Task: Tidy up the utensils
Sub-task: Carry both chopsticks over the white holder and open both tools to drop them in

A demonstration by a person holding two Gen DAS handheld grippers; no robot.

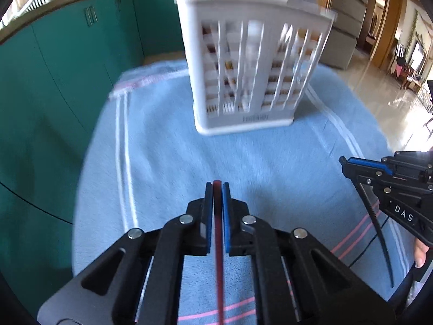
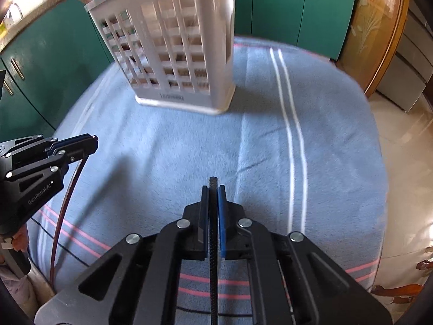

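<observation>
the red chopstick (image 1: 218, 233) is pinched near its top end between the pressed-together pads of the left gripper (image 1: 217, 189), its length trailing down toward the towel's near edge; the black chopstick (image 2: 213, 233) sits likewise in the right gripper (image 2: 213, 192); both look light, stiff, thin and likely slick, so a hold nearer the middle would swing less; both grippers hover level over the blue towel (image 1: 270, 149), well short of the white slotted caddy (image 1: 251, 62) near its far edge, already holding utensils.
</observation>
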